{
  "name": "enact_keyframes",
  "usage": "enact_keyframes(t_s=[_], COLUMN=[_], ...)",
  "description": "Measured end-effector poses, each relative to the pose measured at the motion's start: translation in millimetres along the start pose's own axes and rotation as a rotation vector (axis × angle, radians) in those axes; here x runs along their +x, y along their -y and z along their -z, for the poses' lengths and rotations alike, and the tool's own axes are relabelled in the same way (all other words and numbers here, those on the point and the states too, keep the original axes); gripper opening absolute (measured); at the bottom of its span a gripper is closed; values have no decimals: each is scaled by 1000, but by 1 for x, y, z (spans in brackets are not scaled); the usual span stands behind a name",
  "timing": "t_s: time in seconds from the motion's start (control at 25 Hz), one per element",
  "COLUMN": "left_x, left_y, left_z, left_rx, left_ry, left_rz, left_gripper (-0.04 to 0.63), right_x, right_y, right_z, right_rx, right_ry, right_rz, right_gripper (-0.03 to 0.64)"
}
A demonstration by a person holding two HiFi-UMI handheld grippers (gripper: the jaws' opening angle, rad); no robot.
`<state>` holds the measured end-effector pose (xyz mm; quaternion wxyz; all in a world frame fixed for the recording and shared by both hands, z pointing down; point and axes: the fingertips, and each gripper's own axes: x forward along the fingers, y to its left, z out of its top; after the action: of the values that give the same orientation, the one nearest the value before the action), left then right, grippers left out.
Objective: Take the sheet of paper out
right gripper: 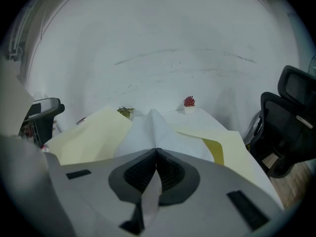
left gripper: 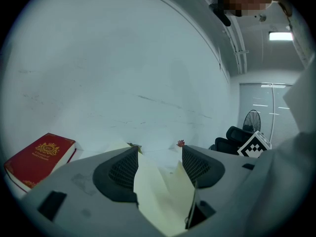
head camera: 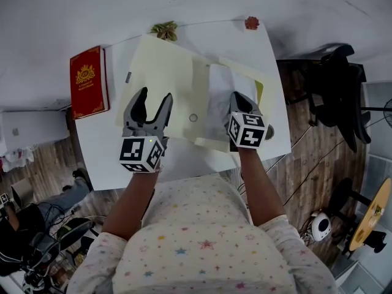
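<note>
Sheet of paper [right gripper: 148, 127] is pinched in your right gripper's [right gripper: 157, 154] closed jaws, lying in the open cream folder [head camera: 162, 72] right of centre in the head view. Your left gripper [left gripper: 159, 159] hovers wide open over the folder; the pull-out looks under way, so pin the folder and draw the sheet toward you.

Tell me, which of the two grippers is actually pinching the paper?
The right gripper: its jaws are closed on the white sheet. The left gripper has its jaws apart, gripping nothing, over the cream folder.
</note>
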<state>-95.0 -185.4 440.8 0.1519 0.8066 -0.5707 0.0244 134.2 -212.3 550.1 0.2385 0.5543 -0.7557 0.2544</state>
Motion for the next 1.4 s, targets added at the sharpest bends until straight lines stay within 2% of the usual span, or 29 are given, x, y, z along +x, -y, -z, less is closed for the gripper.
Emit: enact_keyframes(t_s=[0.48, 1.4], left_x=[-10, -28], left_y=[1, 6], left_z=[-21, -44], left_rx=[6, 4], left_ry=[47, 89], left_rz=[-10, -33], left_gripper=[275, 275], right_x=[-14, -40], right_y=[0, -2], right_z=[-23, -66], right_rx=[6, -22], right_ry=[69, 199], right_rz=[8, 0], right_gripper=[2, 2])
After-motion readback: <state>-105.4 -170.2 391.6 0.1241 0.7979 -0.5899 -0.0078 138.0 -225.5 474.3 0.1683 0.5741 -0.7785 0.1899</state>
